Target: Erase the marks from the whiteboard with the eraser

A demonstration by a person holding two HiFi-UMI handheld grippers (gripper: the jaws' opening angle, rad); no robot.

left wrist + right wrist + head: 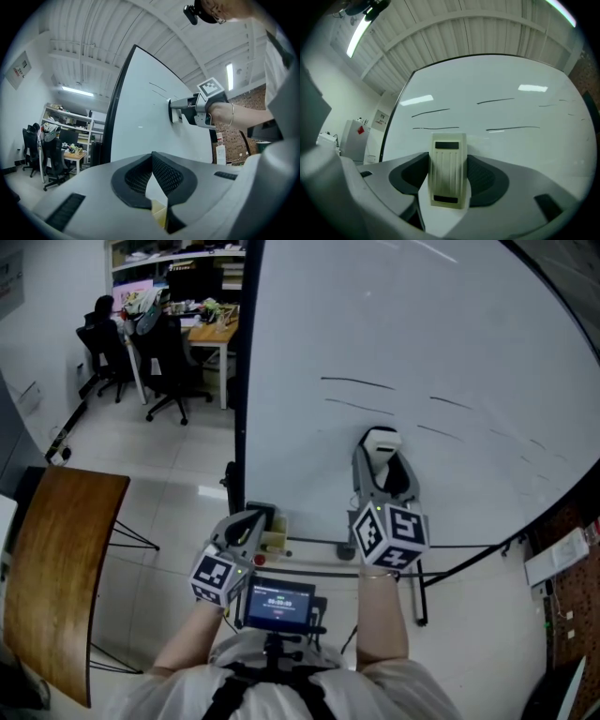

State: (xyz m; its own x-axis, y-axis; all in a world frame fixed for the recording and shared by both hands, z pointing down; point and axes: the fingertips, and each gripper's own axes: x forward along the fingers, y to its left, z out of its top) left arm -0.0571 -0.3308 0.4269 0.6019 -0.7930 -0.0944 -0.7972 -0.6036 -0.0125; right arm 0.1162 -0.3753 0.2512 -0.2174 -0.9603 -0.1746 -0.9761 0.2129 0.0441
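A large whiteboard (422,334) stands upright in front of me with several thin dark lines (357,383) across its middle. My right gripper (382,459) is shut on a cream eraser (381,439), which is pressed flat to the board just below the lines. In the right gripper view the eraser (449,168) sits between the jaws, under the lowest left line (436,127). My left gripper (251,521) hangs low by the board's bottom left edge, shut with nothing in it. The left gripper view shows its jaws (152,161) touching and the eraser (174,111) on the board.
A brown wooden tabletop (56,559) is at my left. Black office chairs (173,362) and a desk (211,334) stand at the back left. The board's black frame and foot rail (309,545) run below the grippers. A brick wall (572,596) lies to the right.
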